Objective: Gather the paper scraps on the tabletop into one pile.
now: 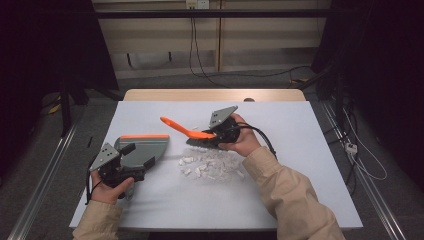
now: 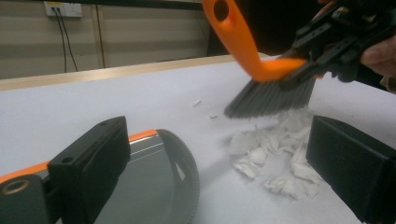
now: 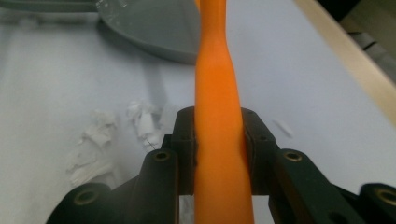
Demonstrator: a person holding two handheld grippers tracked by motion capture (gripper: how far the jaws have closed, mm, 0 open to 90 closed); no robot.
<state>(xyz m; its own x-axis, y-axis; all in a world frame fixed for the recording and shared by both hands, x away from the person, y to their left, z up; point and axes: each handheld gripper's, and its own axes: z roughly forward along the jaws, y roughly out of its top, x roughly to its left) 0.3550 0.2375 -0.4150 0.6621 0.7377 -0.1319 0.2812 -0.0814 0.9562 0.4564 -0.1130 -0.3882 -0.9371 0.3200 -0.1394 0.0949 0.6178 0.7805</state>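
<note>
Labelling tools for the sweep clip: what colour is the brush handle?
Orange. The brush handle shows best in the right gripper view, clamped in the right gripper.

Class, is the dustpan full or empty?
Empty: the dustpan has a bare grey floor; the paper scraps lie on the table beside it.

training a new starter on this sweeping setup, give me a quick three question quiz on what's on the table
1. True or false: the right hand-held gripper is shut on the orange plastic handle of the brush.
2. Which side of the pile of white paper scraps does the grey plastic dustpan with an orange edge lie on in the high view? A) left B) right C) on top of it
3. Fill in: the brush's dark bristles sit at the ___ edge of the pile.

Key: 1 true; 2 A; 3 far
</note>
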